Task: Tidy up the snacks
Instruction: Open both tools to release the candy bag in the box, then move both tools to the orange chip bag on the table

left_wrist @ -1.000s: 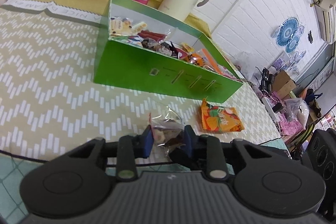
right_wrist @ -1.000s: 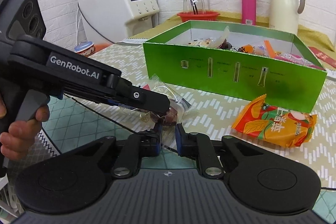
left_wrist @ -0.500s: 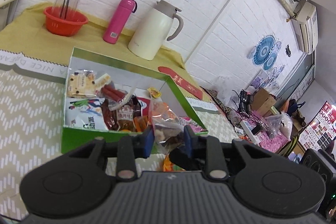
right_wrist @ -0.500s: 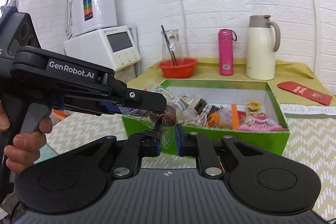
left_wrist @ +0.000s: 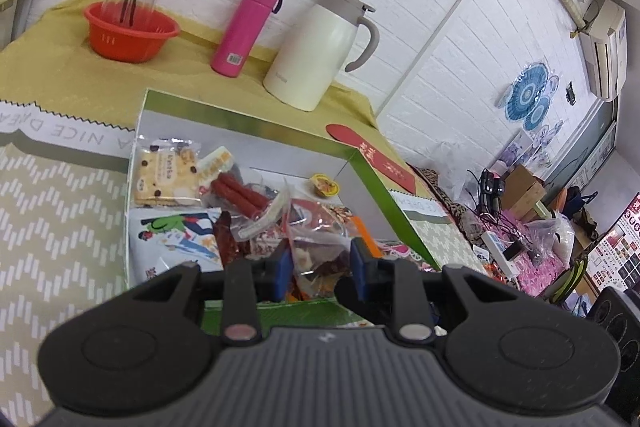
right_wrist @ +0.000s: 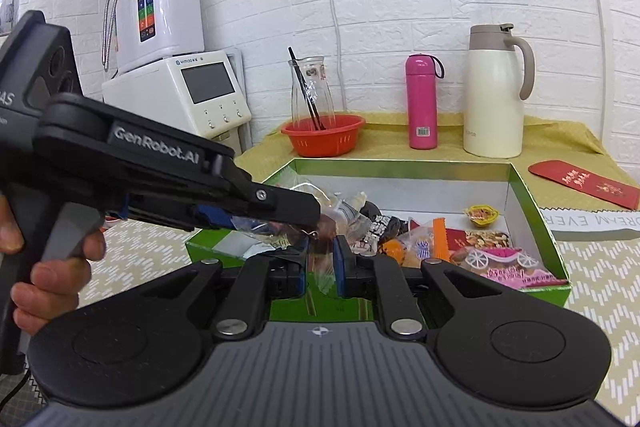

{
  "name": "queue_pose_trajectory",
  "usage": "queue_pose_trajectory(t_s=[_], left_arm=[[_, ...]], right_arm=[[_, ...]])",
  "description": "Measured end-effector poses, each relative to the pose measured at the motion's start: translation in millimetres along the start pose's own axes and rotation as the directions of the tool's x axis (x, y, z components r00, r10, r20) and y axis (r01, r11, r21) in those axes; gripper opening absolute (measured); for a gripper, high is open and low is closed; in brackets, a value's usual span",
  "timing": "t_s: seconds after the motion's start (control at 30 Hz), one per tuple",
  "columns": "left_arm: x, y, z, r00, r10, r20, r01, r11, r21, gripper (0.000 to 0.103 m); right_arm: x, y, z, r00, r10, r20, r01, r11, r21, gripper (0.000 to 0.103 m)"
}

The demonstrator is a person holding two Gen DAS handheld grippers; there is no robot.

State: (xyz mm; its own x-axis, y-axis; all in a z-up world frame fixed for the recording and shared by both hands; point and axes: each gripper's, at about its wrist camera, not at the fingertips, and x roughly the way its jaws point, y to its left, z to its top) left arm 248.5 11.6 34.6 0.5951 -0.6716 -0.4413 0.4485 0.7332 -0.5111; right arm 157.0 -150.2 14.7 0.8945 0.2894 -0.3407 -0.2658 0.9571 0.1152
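Over the near wall of the box [right_wrist: 532,195], both grippers share one load: a clear bag [left_wrist: 320,259] of dark snacks. Left gripper [left_wrist: 320,267] is pinching the bag's bulk between its blue pads, jaws partway apart around it. Right gripper [right_wrist: 320,267] is pressed nearly together on a thin flap of the same bag's film, at 6 o'clock in its own view, with the left gripper reaching in from 9 o'clock.

Look at the box: crowded already. Cookie pack [left_wrist: 166,175] up at 10 o'clock, red sausages [left_wrist: 240,193] just past centre, a jelly cup [left_wrist: 325,184] at 1 o'clock against the far wall, a pink pack [right_wrist: 504,265] in the right-hand corner. Bare white floor shows only along the far side, around 12 o'clock.

So how to land this well? My read: carry the bag well past the near rim before any release, because from here it hangs close to that edge and could slide out onto the cloth. Lower it until it rests on the pile, then let the right flap go first and the left last, so the bag doesn't swing. Keep it flat; crinkly film tends to spring back.

Behind, the red bowl [right_wrist: 323,135], pink bottle [right_wrist: 421,101] and jug [right_wrist: 495,91] stand well clear.
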Motion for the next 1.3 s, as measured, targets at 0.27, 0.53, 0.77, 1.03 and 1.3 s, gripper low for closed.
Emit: queue_pose_trajectory(t_s=[0.27,0.53,0.77,1.03,1.3], left_arm=[[-14,7,-5,0.974,0.174,0.144,-0.175,0.985,-0.01,0.093],[-19,2,-12,0.951,0.283,0.124,-0.289,0.957,0.029,0.093],[-30,-10,-17,0.951,0.28,0.131,-0.286,0.958,0.031,0.093],[-47,-37,-29,0.955,0.268,0.126,-0.277,0.959,0.063,0.093],[-72,-57,-63,0.955,0.281,0.101,-0.288,0.956,0.062,0.093]], right_arm=[[-7,3,-8,0.995,-0.055,0.088,0.063,0.993,-0.097,0.103],[-12,2,-14,0.996,-0.056,0.065,0.06,0.996,-0.067,0.103],[-31,6,-7,0.994,-0.054,0.095,0.062,0.995,-0.077,0.103],[-52,5,-8,0.995,-0.032,0.091,0.036,0.998,-0.042,0.103],[-86,-12,-30,0.999,-0.019,0.041,0.019,1.0,-0.001,0.103]])
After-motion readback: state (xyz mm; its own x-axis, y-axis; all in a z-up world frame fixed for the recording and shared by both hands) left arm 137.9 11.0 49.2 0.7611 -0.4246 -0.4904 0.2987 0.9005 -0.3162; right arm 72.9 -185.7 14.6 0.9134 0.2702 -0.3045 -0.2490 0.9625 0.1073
